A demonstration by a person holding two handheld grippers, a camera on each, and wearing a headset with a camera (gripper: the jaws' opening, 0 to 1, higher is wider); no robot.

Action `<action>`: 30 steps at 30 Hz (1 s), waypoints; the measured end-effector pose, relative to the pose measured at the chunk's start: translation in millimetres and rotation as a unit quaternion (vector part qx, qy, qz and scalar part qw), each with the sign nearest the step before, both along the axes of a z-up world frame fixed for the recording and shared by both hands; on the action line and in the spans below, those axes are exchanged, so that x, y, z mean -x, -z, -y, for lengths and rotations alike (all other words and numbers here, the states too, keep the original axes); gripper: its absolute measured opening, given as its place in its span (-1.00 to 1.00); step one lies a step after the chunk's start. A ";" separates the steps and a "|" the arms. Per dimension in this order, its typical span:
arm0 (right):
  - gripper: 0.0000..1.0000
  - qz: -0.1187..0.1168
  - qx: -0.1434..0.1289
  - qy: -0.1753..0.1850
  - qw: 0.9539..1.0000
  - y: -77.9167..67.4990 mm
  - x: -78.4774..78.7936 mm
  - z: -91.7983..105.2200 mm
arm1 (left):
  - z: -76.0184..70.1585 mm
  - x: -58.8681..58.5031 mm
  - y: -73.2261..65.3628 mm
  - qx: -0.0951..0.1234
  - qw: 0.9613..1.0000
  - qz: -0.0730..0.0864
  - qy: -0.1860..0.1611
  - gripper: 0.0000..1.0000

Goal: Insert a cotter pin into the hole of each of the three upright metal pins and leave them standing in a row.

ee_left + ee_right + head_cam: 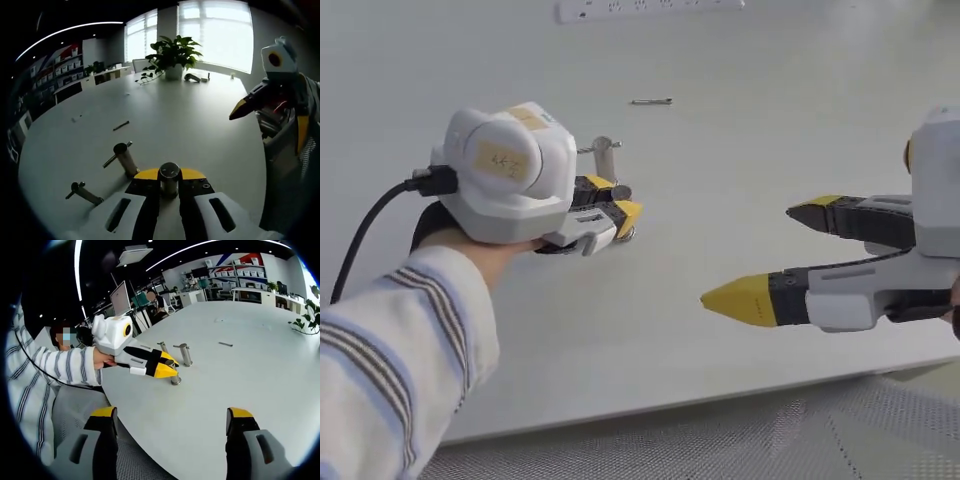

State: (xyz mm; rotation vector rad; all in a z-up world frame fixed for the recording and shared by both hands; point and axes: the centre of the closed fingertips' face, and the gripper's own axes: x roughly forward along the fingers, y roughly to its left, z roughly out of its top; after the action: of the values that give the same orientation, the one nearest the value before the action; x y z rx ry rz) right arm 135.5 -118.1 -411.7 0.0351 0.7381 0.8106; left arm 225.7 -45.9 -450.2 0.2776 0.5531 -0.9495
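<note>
Toward the desk's (740,340) near edge, my left gripper (616,212) pinches the one bare metal pin (169,176); two other pins (125,159) look fitted. Right gripper (758,254) spread, empty; last cotter pin (650,101) lies beyond.

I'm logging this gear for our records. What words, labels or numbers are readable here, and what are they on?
No text reads clearly.
Tape label on the left gripper housing: faint handwriting, too blurred to read.
Second tape label on top of that housing: no legible marks.
Shelf bins in the background: too small to read.
</note>
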 end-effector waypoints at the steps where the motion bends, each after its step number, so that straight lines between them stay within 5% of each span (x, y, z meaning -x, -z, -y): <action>1: 0.76 0.000 0.001 -0.001 1.000 0.7 0.3 -0.2 | -0.3 -0.7 0.8 0.000 1.000 -0.002 -0.001 -0.81; 23: 0.75 -0.009 0.007 -0.011 1.000 5.8 4.3 -5.7 | -2.3 4.8 -0.4 0.020 1.000 -0.005 -0.003 -0.78; 30: 0.75 -0.008 0.009 -0.011 1.000 4.4 5.8 -5.3 | -8.0 21.9 -11.3 0.038 0.999 -0.010 0.030 -0.15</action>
State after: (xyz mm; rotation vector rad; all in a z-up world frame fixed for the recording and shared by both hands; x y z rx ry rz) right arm 129.7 -112.8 -416.1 0.0176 0.7612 0.8262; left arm 203.8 -37.9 -438.9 0.2176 0.5276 -1.0299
